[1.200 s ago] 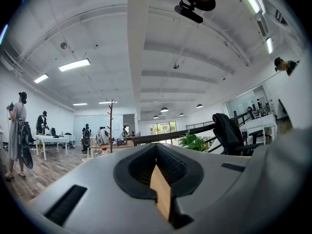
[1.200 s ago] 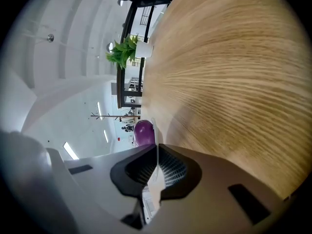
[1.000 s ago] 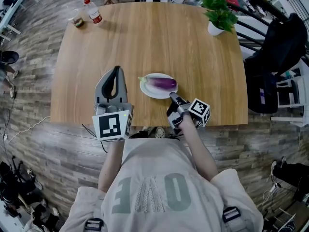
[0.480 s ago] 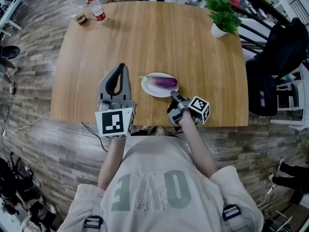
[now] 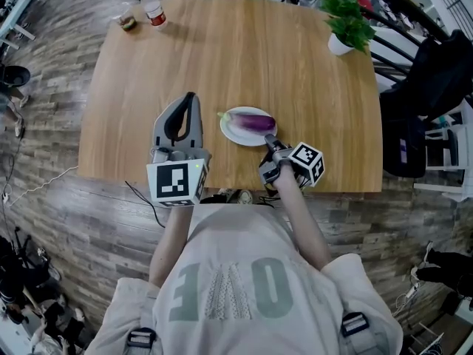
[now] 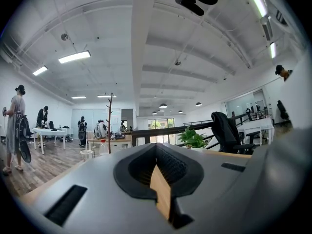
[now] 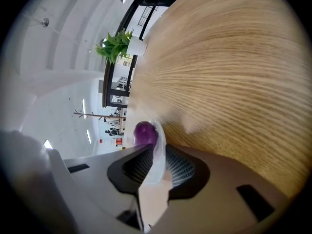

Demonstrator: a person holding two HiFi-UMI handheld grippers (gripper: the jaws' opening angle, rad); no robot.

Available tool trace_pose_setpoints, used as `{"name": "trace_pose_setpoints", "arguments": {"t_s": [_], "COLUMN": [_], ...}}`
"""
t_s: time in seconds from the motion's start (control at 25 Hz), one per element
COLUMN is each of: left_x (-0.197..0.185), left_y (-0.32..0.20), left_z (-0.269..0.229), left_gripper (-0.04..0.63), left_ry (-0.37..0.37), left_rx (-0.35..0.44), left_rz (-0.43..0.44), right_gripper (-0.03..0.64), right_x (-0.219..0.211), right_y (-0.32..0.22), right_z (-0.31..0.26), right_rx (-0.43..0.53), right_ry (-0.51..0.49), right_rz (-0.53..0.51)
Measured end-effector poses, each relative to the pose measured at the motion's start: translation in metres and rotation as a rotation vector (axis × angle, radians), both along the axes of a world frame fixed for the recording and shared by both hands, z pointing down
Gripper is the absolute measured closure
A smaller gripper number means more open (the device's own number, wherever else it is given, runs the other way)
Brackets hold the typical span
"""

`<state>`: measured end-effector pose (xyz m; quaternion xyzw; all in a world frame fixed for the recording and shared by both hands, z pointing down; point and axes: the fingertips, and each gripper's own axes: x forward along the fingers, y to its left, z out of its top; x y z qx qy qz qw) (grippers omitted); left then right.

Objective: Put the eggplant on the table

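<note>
A purple eggplant (image 5: 255, 122) lies on a small white plate (image 5: 230, 132) near the front of the wooden table (image 5: 244, 50). My right gripper (image 5: 269, 140) reaches the plate's near right edge. In the right gripper view the plate's rim (image 7: 158, 155) stands between the jaws, which are opening, and the eggplant (image 7: 145, 132) shows just beyond. My left gripper (image 5: 190, 96) hovers to the plate's left, pointing across the table. Its jaws (image 6: 156, 152) meet at the tips with nothing between them.
A potted plant (image 5: 346, 21) stands at the far right corner. At the far left corner are a bottle (image 5: 154, 9) and a small jar (image 5: 127, 23). A black chair (image 5: 436, 65) is off the table's right side. People stand far off in the left gripper view.
Both grippers have kept their places; the right one stays at the plate's near edge. Only the head view has shifted a little.
</note>
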<state>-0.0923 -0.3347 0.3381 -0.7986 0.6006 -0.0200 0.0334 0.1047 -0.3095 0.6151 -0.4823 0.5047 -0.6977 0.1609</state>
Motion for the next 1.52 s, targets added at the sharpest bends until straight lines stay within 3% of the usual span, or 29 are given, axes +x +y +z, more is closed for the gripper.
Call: {"name": "trace_pose_setpoints", "arguments": {"t_s": [0.08,0.4,0.64,0.76,0.92,1.08,1.4,1.52], "left_x": [-0.002,-0.002,0.0,-0.001,-0.006,-0.009,-0.006,-0.005], "left_y": [0.0,0.001,0.002,0.004,0.006,0.008,0.012,0.015], "left_z": [0.001,-0.001,-0.006,-0.009,-0.014,-0.018,-0.031,-0.035], "left_gripper": [0.589,0.589,0.589,0.589,0.589,0.589,0.589,0.589], "left_ry": [0.001,0.004,0.016,0.019,0.027,0.038,0.035,0.031], "left_rx": [-0.003,0.005,0.017,0.026,0.034,0.041,0.077,0.086], "left_rz": [-0.003,0.005,0.015,0.013,0.003,0.0,0.014,0.018], "right_gripper": [0.491,0.413,0.399,0.399,0.399,0.4,0.402,0.432], "right_x": [-0.001,-0.004,0.005,0.013,0.025,0.034,0.022,0.007], "right_y": [0.001,0.004,0.013,0.015,0.006,-0.009,-0.015,-0.01], "right_z": [0.0,-0.008,-0.018,-0.032,-0.067,-0.12,-0.249,-0.267], "right_rx": [-0.006,-0.014,-0.04,-0.007,0.112,0.294,0.795,0.882], "right_ry": [-0.002,0.01,0.112,0.186,0.321,0.498,1.056,1.147], "right_rz": [0.003,0.015,0.032,0.034,0.037,0.032,-0.055,-0.106]}}
